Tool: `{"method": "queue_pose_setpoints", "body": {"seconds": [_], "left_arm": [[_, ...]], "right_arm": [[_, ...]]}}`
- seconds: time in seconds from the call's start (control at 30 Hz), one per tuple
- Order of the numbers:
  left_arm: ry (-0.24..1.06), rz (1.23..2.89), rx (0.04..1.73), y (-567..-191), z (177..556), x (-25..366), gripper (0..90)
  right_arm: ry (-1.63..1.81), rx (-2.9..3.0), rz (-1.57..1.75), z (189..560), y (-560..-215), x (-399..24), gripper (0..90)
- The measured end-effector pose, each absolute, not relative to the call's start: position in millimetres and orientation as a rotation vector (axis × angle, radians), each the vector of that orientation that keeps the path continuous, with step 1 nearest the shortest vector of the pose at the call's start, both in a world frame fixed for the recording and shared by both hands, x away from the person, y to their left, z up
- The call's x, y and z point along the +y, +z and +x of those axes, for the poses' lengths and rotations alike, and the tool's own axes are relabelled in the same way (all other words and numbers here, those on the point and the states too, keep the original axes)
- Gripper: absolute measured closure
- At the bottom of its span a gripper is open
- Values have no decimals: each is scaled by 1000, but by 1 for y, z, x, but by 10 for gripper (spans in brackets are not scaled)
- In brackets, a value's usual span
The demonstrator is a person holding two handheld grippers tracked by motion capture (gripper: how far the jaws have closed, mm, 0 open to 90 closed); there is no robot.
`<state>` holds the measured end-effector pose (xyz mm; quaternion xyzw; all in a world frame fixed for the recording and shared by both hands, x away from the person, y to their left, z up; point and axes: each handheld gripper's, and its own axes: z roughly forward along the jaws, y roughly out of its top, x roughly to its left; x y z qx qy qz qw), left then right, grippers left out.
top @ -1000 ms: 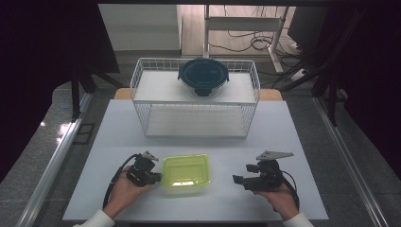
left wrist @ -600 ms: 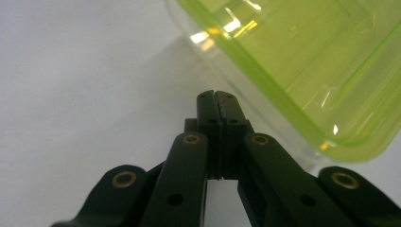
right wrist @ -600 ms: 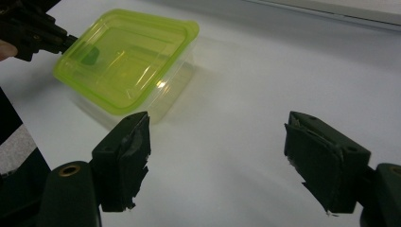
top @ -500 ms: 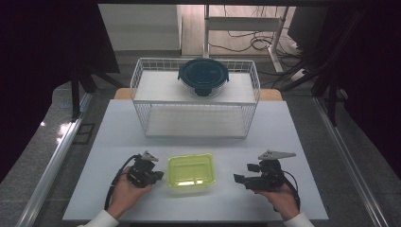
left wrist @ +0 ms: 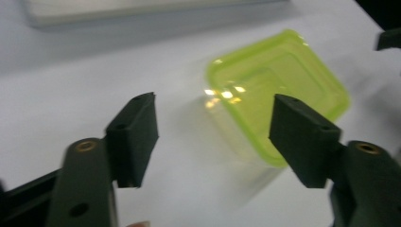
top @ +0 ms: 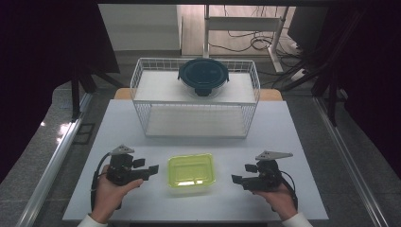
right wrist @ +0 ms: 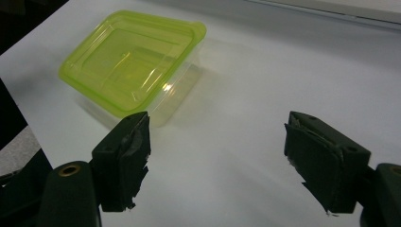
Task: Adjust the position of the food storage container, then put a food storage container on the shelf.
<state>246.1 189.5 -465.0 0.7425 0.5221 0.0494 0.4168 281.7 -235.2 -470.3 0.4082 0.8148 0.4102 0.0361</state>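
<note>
Left jaws: your left gripper (top: 152, 171) had its jaws wide apart; they had just been opening, and nothing sat between the pads. In the left gripper view (left wrist: 213, 137) the gap framed bare white surface, with the container beyond the far pad.
Left jaws and container: the pads stood just beside the container's left side in the high view, apart from it, not touching.
Right jaws: your right gripper (top: 238, 180) also held its jaws wide open and empty. In the right gripper view (right wrist: 217, 161) only the surface lay between the pads.
Right jaws and container: the tips pointed toward the container's right side, near it but with a clear strip of surface between.
Container: the yellow-green container (top: 191, 173) with its lid on sat flat on the surface, between your two grippers, near the front edge. Through its clear lower walls you could see the surface; whether anything lay inside I cannot tell.
Hands: your left hand (top: 109, 194) and right hand (top: 279, 198) each gripped a gripper body from below, coming in from the near edge.
Surface: the white surface (top: 293, 142) carried the container and, farther back, a wire basket.
Wire basket: the white wire basket (top: 196, 124) stood well behind the container.
Round container: a dark-lidded round container (top: 203, 77) rested on top of the basket, towards its back.
</note>
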Motion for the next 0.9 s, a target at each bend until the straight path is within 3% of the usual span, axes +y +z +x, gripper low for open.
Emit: {"method": "queue_pose_setpoints", "body": {"seconds": [0.27,0.8,0.9], "left_arm": [[68,1885,1284,-472,246,173,190],[-13,1874,1315,-488,254,172,214],[-43,1859,1320,-490,256,171,221]], "right_arm": [[1315,2498,1275,283,-473,-234,230],[1362,2529,1322,287,-479,-221,266],[1378,2546,1328,289,-480,-216,305]]}}
